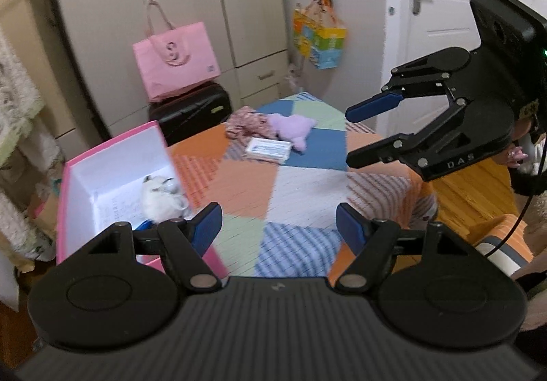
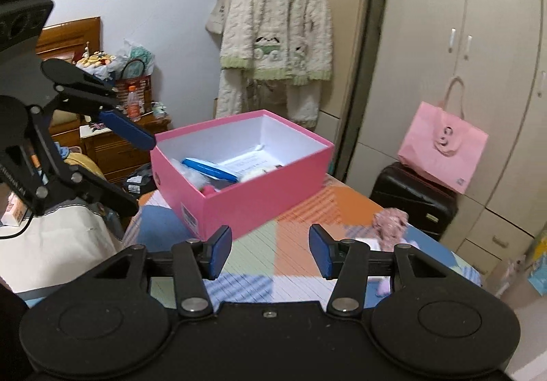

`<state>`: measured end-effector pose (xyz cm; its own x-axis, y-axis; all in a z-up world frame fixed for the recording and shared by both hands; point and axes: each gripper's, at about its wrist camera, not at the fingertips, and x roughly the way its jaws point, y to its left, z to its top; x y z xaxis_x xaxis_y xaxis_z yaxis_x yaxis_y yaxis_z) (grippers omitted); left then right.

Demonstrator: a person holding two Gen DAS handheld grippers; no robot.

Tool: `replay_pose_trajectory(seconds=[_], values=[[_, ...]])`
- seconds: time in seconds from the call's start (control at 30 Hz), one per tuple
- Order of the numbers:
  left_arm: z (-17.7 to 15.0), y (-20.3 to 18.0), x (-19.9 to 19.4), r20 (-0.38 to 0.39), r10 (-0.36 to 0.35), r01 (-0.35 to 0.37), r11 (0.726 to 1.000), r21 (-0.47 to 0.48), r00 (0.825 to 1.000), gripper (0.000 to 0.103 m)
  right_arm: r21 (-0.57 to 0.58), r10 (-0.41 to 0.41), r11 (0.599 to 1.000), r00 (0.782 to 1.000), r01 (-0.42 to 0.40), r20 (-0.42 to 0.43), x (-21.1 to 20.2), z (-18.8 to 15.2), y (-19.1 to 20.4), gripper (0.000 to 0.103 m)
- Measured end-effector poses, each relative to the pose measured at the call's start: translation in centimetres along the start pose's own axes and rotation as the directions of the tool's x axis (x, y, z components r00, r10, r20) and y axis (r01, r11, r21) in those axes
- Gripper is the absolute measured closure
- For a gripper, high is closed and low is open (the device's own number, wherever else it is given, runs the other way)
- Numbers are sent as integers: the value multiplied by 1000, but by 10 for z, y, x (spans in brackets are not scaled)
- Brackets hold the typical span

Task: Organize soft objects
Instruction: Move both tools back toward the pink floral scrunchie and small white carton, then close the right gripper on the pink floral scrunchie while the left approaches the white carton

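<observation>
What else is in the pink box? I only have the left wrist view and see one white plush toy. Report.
Observer: The right wrist view shows a blue flat item lying in the box, beside white fluff.
Operator: Check the box corner nearest that camera.
Observer: A small pink thing sits there against the wall; I cannot tell what it is.
Operator: Tell me what is behind the box.
Observer: A fleece robe hangs behind it.
</observation>
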<state>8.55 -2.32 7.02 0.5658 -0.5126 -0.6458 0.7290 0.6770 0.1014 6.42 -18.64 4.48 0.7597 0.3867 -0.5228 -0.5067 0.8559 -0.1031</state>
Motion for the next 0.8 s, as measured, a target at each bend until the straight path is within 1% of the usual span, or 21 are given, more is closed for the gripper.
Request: replay_pose_trajectory(seconds=[0.17,0.27,0.4,0.6,0.8], values=[[12,-7,29,-23,-57,57,998,-4,998,30,32,-14,999,1000,14,5,-6,-19,-13,46],[18,-10,49,-30,-80,80,997,-7,996,30,47,-21,999,1000,21,8,-7,-29,-23,45],[22,-9,74,-38,-111,110,993,-41,993,30,75,-26,997,1000,25,7,-4,-39,-38,44],[29,-9,112,-27,-108,106,992,-73,994,30,115,-37,993,999,38,-11,7,-53,-66,44],[32,-7,152,-26,-94,90,988,-124,995,30,187,-16,982,1000,18,-13,22,-63,-99,44]])
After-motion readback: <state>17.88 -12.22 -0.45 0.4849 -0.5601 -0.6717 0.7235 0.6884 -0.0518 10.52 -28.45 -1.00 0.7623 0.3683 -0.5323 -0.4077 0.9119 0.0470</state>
